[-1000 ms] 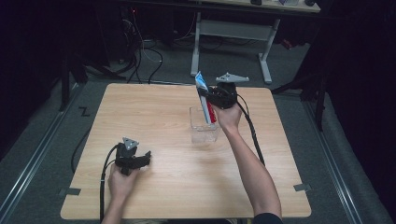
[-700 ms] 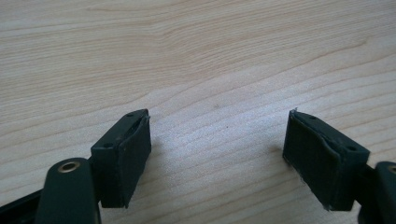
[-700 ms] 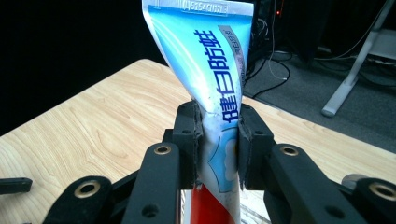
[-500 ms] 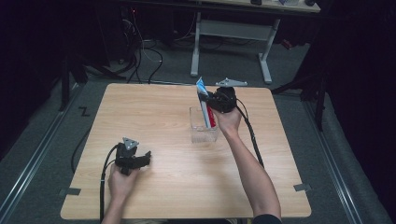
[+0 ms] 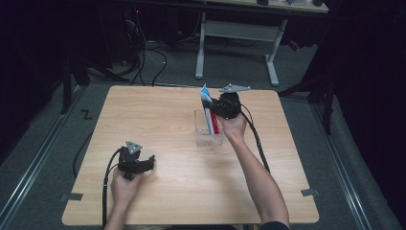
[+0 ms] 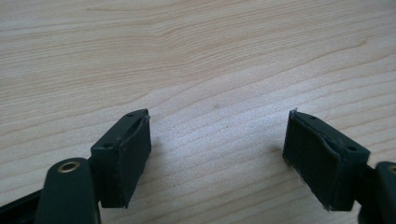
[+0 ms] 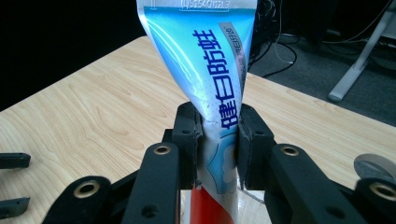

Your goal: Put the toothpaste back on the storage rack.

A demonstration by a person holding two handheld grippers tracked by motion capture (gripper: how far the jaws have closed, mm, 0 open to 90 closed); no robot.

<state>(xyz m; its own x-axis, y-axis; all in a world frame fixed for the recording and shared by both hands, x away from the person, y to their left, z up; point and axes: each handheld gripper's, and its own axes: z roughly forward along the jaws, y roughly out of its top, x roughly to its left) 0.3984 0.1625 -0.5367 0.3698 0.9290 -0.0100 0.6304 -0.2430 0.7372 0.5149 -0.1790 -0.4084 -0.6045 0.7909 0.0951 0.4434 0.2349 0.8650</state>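
My right gripper (image 7: 217, 135) pinches one toothpaste tube (image 7: 205, 70), long axis near upright, crimped end up, in one clear cup (image 5: 208, 134); my left gripper (image 6: 217, 154) is spread.

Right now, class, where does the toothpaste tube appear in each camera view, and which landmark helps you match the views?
High view: the toothpaste tube stands upper centre, in the clear container, held by the right gripper.
Left gripper view: not in it.
Right gripper view: centre, rising from between the jaws.
Shared landmark: the wooden table, with the same grain in all three.
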